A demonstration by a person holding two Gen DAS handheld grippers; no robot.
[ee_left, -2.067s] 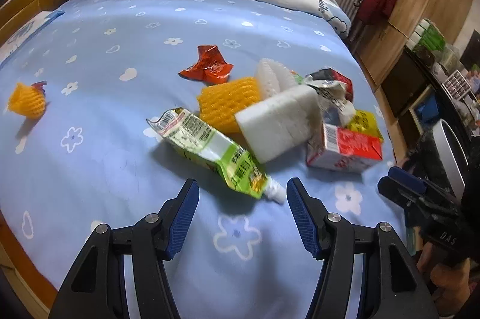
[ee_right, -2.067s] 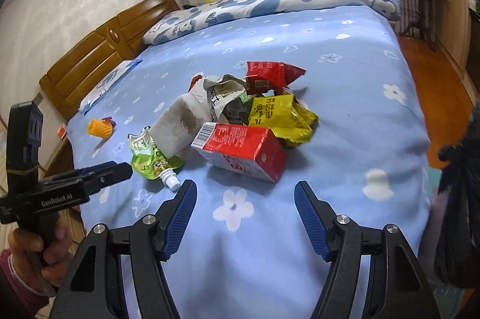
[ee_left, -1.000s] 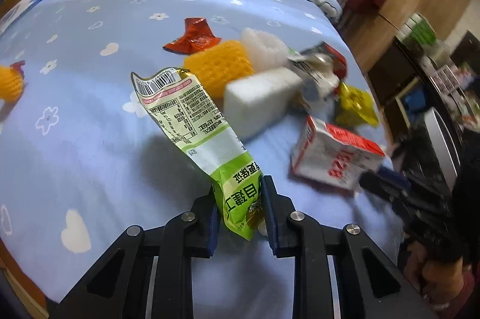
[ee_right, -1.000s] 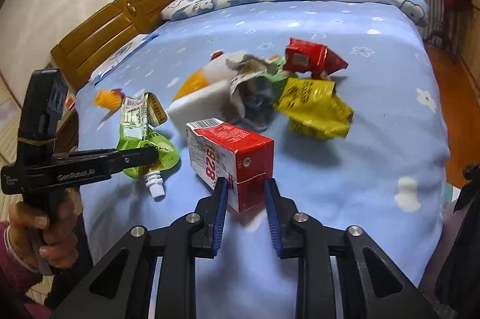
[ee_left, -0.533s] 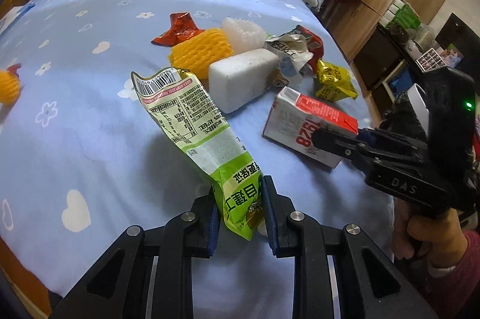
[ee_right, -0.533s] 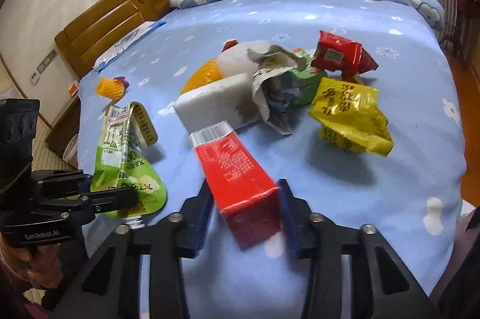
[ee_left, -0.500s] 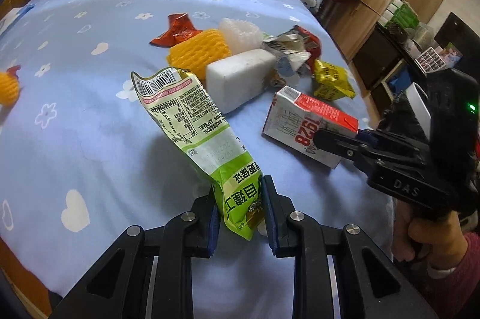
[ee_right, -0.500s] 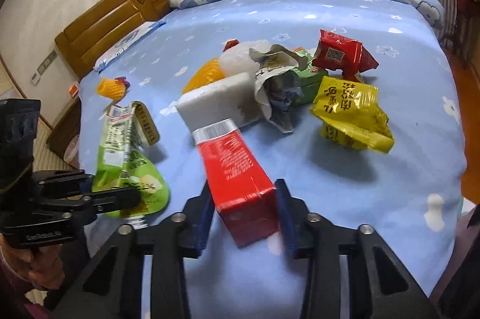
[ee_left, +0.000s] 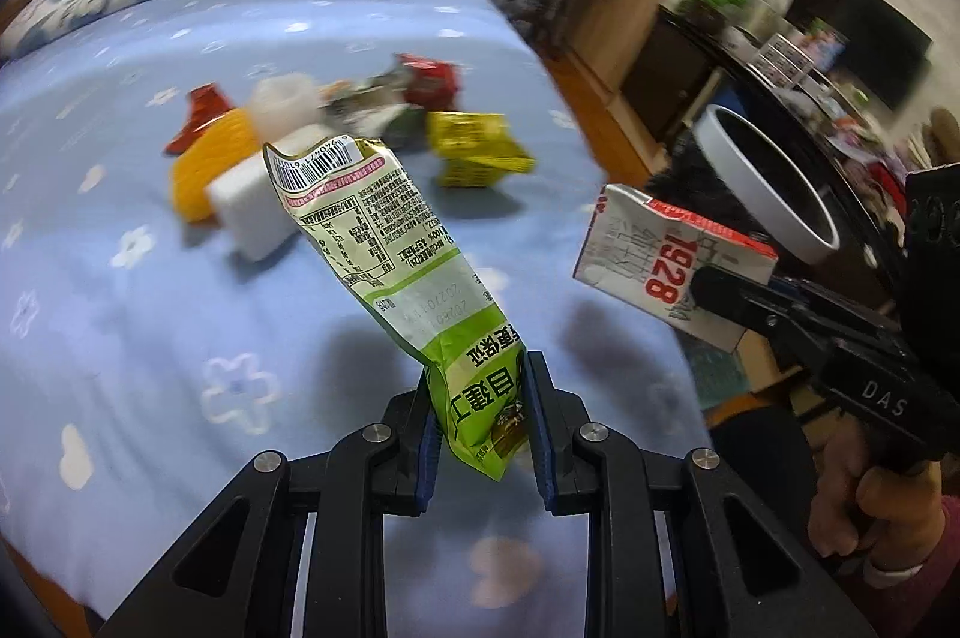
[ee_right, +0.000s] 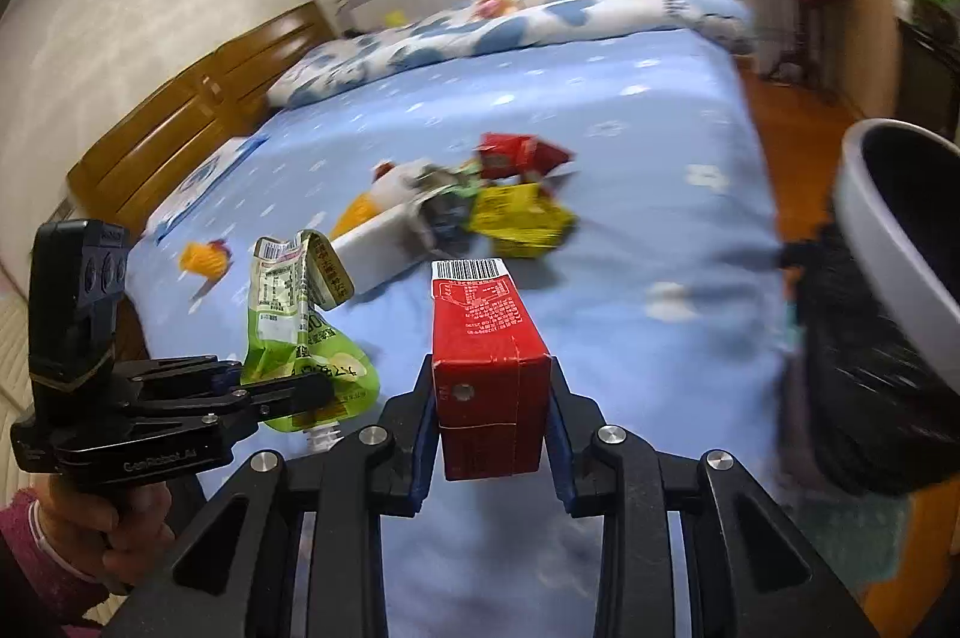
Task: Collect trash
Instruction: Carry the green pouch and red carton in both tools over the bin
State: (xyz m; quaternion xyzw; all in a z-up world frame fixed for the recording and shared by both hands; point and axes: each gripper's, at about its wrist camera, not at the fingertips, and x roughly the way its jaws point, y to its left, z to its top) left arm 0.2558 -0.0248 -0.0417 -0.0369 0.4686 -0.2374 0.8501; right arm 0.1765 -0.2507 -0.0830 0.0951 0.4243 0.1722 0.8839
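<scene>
- Trash: a pile of wrappers (ee_right: 516, 212) lies on the blue bed (ee_right: 630, 146), well apart from the white-rimmed bin (ee_right: 888, 242) lined with a black bag beside the bed; what is inside cannot be told.
- The left gripper (ee_left: 480, 434) clamps a green pouch (ee_left: 396, 272) with a barcode, off the bed.
- The right gripper (ee_right: 489, 428) pinches a red carton (ee_right: 486, 356), marked "1928", its jaws having just closed a little.

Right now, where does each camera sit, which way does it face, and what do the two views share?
Left wrist: on the left gripper, facing across the bed; its fingers clamp the green pouch; the right hand shows.
Right wrist: on the right gripper, facing the headboard; it holds the red carton; the left hand shows.
Shared: both held items, trash pile, bin.
</scene>
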